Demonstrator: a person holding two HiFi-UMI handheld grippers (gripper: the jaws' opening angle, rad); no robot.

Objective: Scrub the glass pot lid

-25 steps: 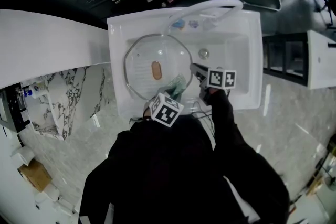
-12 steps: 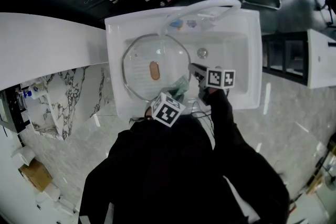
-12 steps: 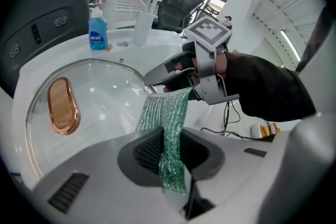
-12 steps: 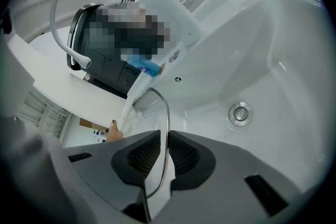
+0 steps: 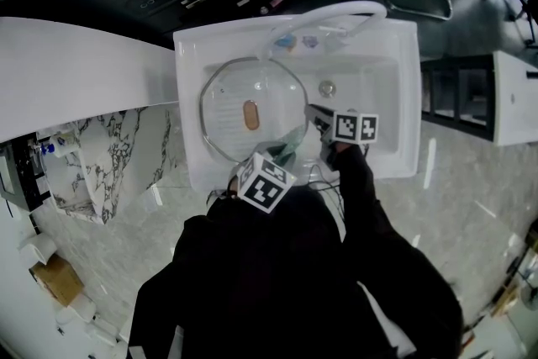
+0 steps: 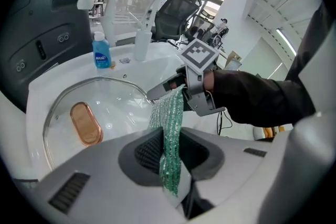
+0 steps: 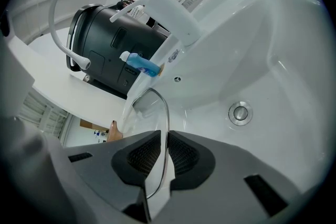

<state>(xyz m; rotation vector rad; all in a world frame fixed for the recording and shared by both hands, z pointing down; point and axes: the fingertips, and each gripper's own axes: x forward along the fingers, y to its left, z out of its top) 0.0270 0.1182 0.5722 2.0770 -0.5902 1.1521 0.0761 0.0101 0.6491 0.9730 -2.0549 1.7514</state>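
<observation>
Now, lid: the round glass pot lid (image 5: 231,97) with a metal rim and an oval copper-coloured handle (image 5: 250,114) sits in the left part of the white sink (image 5: 395,139), tilted rather than flat.
Right tool: the right tool (image 7: 164,157) has its jaws pressed onto the lid's right rim, the metal edge running between the pads.
Left tool: the left tool (image 6: 169,157) pinches a green mesh scrubbing cloth (image 6: 169,118); the cloth's far end reaches the lid's edge just beside the right tool's tip.
Sink floor: a round metal drain (image 7: 240,113) lies bare, right of the lid.
Back ledge: a blue dish-soap bottle (image 6: 102,54) stands near a white curved faucet (image 5: 336,13).
</observation>
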